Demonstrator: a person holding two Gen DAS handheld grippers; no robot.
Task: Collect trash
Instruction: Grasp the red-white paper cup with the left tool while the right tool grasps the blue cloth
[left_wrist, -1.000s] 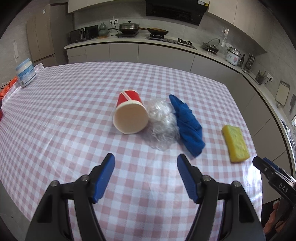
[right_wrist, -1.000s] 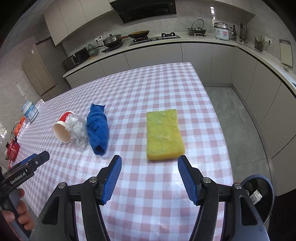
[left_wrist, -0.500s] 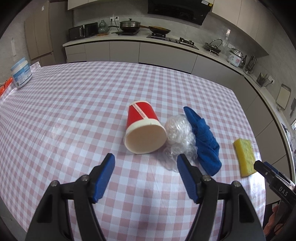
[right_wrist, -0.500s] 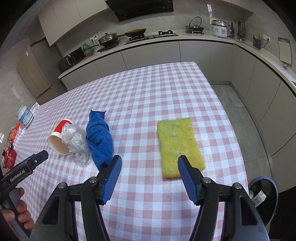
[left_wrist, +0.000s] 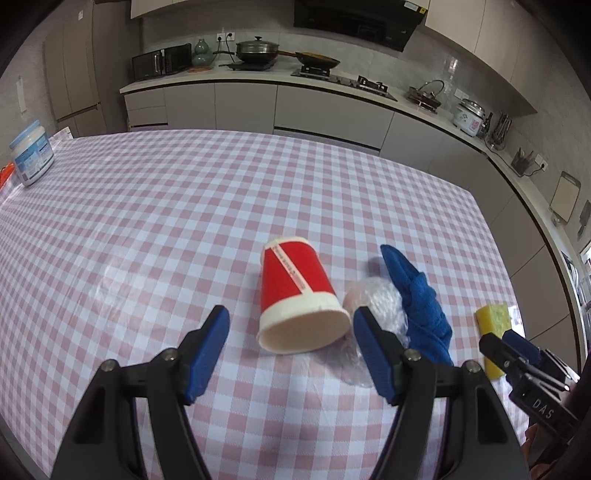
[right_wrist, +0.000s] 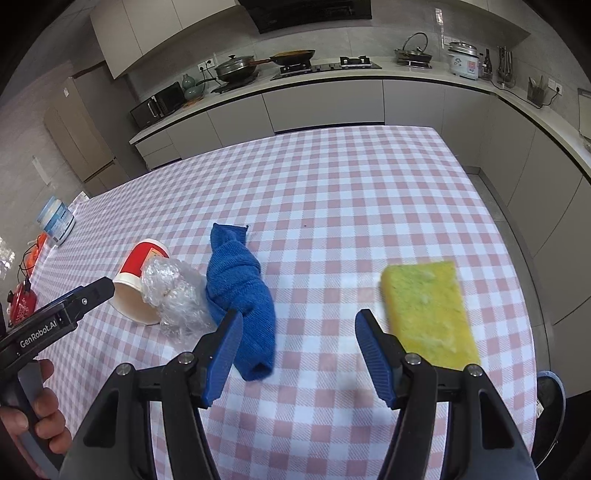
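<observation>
Both jaws apart; one cup (left_wrist: 297, 295)

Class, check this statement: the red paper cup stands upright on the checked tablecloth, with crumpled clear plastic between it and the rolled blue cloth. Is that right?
Not quite. The red paper cup lies on its side, its open mouth towards the left wrist camera. The rest holds: the crumpled clear plastic sits between it and the rolled blue cloth on the checked tablecloth.

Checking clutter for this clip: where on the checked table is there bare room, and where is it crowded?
Bare cloth runs from the red paper cup left to the white jar, and between the blue cloth and yellow sponge. Crowded: cup, crumpled plastic wrap and cloth lie side by side in a row.
</observation>
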